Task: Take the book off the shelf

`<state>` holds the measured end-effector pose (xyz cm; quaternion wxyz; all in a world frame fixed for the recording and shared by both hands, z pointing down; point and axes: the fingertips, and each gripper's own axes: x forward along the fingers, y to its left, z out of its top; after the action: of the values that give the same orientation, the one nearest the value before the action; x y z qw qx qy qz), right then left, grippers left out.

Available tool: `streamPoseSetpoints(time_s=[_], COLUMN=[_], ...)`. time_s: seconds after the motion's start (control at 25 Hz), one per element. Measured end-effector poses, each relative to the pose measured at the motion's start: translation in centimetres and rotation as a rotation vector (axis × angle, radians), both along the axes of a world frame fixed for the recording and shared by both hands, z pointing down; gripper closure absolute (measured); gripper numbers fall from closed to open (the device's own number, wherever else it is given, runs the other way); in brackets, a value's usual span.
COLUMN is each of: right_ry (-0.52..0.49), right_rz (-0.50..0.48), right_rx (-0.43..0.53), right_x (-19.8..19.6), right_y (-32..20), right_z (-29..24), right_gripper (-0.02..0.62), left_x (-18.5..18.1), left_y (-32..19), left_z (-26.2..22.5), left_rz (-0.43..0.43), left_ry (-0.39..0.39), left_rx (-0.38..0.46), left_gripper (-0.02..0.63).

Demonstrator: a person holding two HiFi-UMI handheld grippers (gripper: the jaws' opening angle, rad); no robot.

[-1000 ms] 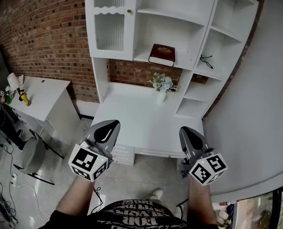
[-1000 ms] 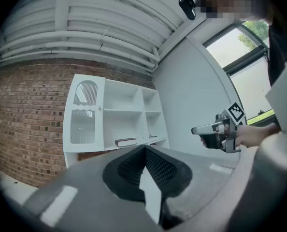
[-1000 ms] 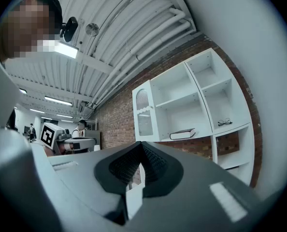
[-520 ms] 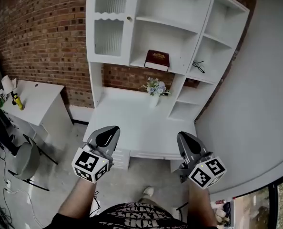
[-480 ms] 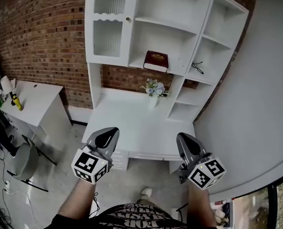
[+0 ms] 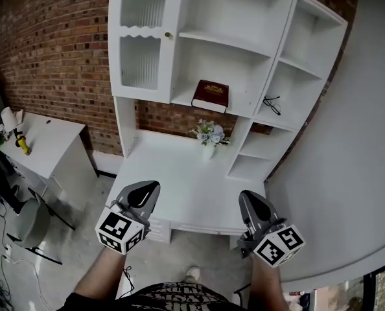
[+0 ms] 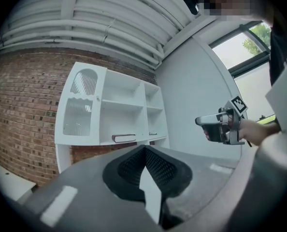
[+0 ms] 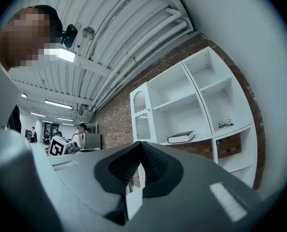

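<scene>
**Book waits flat on the middle shelf, both claws shut and well short of it**

The book (image 6: 210,94) lies flat, cover up, on the middle shelf of the white shelf unit (image 6: 278,36). It sits in the wide centre compartment, toward that compartment's right end. It is above the vase of flowers (image 6: 209,137) and left of the glasses (image 6: 271,104) in the next bay.

Both claws hover low over the near edge of the desk (image 6: 179,167), well apart from the book. The left gripper (image 6: 147,190) has its jaws pressed together with nothing between them, and the right gripper (image 6: 249,199) is the same.

From either claw the book lies forward and up. It falls between the two, somewhat nearer the right one, so the right hand looks better placed to reach.

In the right gripper view the book (image 8: 181,137) reads as a thin slab, its long axis running side to side along the shelf's front edge. A long edge faces outward; whether that is spine or pages is not clear.
</scene>
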<state>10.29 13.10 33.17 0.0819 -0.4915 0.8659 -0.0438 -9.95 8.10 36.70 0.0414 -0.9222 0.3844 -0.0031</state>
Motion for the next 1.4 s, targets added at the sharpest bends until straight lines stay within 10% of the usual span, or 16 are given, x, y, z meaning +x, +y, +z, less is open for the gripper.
streamPoseSetpoints(time_s=[1.4], right_ry=[-0.064], right_rz=[-0.227], right_rx=[-0.040], right_x=[7.6], right_y=[-18.5], right_z=[1.1], right_gripper=[0.572], left_x=[8.0], left_y=[-13.7], left_z=[-0.7], left_rz=[-0.184], left_ry=[-0.057], left_rx=[-0.021], left_gripper=[0.606])
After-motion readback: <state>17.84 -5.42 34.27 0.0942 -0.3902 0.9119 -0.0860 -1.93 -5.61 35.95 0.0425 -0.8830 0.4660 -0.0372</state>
